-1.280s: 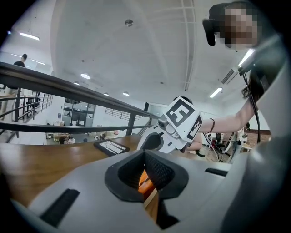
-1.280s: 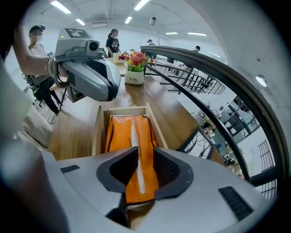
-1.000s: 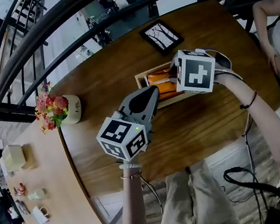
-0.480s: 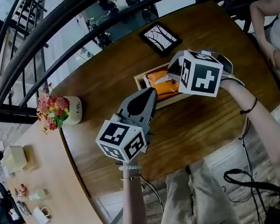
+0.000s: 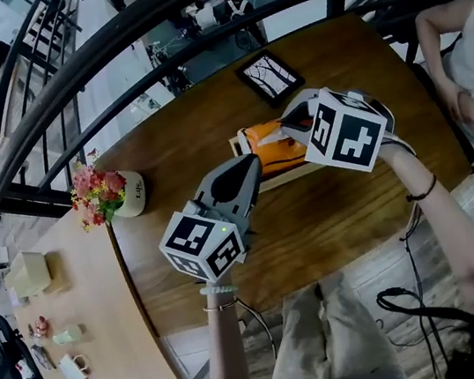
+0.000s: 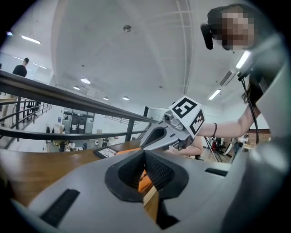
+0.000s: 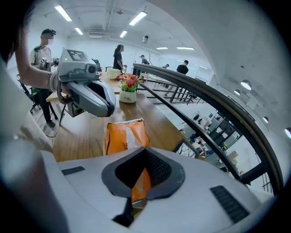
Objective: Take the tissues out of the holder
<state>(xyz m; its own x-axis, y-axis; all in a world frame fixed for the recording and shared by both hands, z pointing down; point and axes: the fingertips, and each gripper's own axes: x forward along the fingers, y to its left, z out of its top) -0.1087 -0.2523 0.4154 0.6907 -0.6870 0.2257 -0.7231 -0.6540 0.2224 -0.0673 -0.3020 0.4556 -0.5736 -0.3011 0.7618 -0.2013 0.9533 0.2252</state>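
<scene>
Orange tissue pack (image 5: 271, 145) hangs tilted over the wooden holder (image 5: 282, 178) (on a brown table (image 5: 184, 139)), clamped in the right gripper (image 5: 294, 124); the left gripper (image 5: 246, 172), jaws together, points at the holder's near end.

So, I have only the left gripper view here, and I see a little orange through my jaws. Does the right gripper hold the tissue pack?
Observer: Yes, the right gripper is shut on the orange tissue pack.
Operator: Is the pack out of the holder?
Observer: In the head view its gripped end seems raised above the holder; the lower end I cannot judge.
Operator: Anything else at my left?
Observer: A flower pot, well apart from the holder.
</scene>
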